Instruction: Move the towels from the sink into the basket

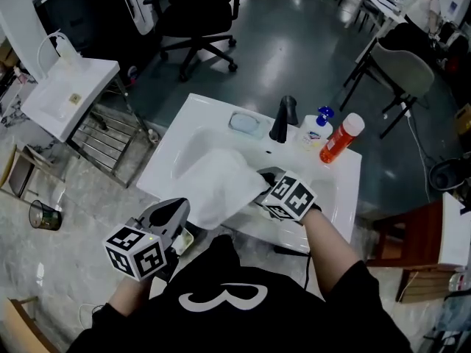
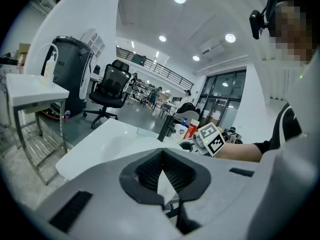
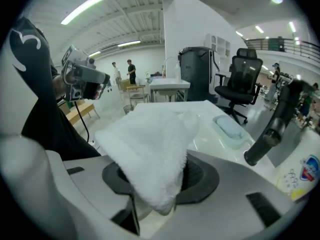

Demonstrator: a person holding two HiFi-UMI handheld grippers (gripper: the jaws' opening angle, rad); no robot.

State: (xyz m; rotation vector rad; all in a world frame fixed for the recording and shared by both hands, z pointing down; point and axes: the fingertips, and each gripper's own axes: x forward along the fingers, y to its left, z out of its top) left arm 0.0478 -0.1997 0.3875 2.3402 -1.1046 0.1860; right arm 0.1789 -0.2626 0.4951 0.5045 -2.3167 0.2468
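A white fluffy towel (image 1: 221,186) lies in the basin of the white sink (image 1: 184,120) and hangs over its near edge. My right gripper (image 1: 260,185) is at the towel's right side with its jaws shut on a thick fold of it. In the right gripper view the towel (image 3: 150,149) bulges up between the jaws of the right gripper (image 3: 161,184). My left gripper (image 1: 171,212) hangs below the sink's near edge, left of the towel and apart from it. In the left gripper view the jaws of the left gripper (image 2: 162,181) meet with nothing between them.
A black faucet (image 1: 282,118), a pale blue soap dish (image 1: 245,123), a soap bottle (image 1: 315,131) and an orange bottle (image 1: 341,138) line the sink's far rim. A second small sink on a metal rack (image 1: 66,94) stands at left. A black office chair (image 1: 195,20) is behind.
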